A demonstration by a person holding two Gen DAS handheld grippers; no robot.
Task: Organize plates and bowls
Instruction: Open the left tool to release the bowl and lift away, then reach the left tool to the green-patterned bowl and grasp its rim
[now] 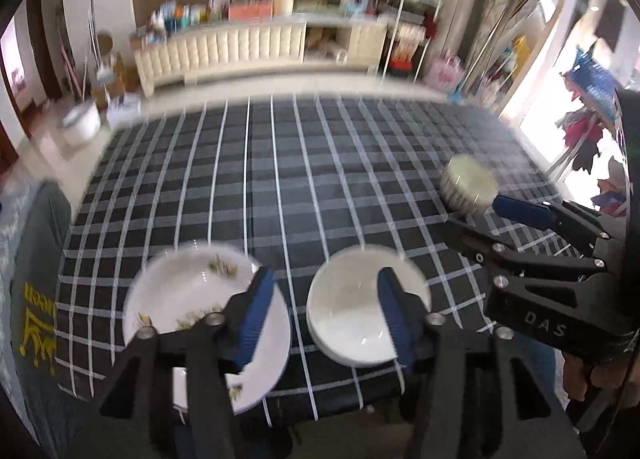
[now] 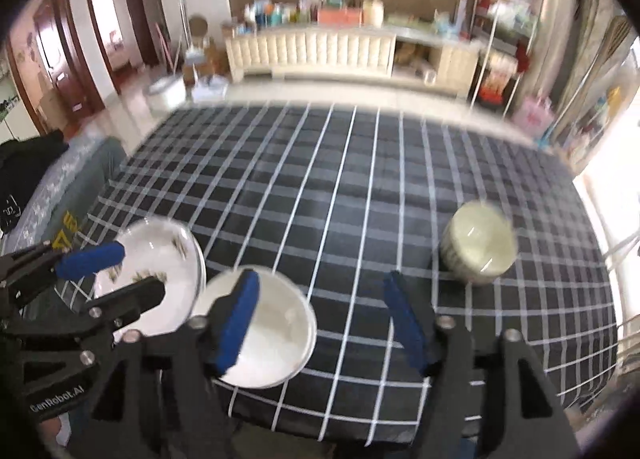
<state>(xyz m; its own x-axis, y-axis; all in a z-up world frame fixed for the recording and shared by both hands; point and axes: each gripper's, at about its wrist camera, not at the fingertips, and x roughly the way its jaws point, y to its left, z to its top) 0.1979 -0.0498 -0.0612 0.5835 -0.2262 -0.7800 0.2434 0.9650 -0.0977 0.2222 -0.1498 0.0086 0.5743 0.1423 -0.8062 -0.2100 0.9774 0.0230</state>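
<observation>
So both tools are up off the surface (image 1: 280,179) and empty. Left tool (image 1: 324,315): fingers apart, nothing between the pads. Right tool (image 2: 324,319): fingers apart and wider, also nothing gripped. Frames are motion-blurred, so fine detail is soft.

Where the dishes sit:
- Flowered plate (image 1: 184,307), under and just beyond the left tool's left finger, near the surface's front edge. Looks like a deep flowered dish sitting on a flat flowered plate, but blur leaves me unsure.
- White bowl (image 1: 356,315), behind the left tool's right finger, just beside the plate, not touching as far as I can see.
- Green bowl (image 2: 478,245), well apart from the other two, ahead and to the right of the right tool.

Why it's laid out like this, my read: plate and white bowl are already grouped at the front corner, and the green bowl is the stray. With fingers spread and tilted down, each tool looks ready to take a rim. The right one is the natural pick for the green bowl.

View differences:
- Left camera shows the plate's near rim hanging close to the surface edge, plus the right tool side-on with its blue pad lined up with the green bowl; contact can't be judged.
- Right camera shows clear checked cloth (image 2: 360,187) between the green bowl and its own fingers, so no contact there. It also shows the left tool side-on over the plate.
</observation>
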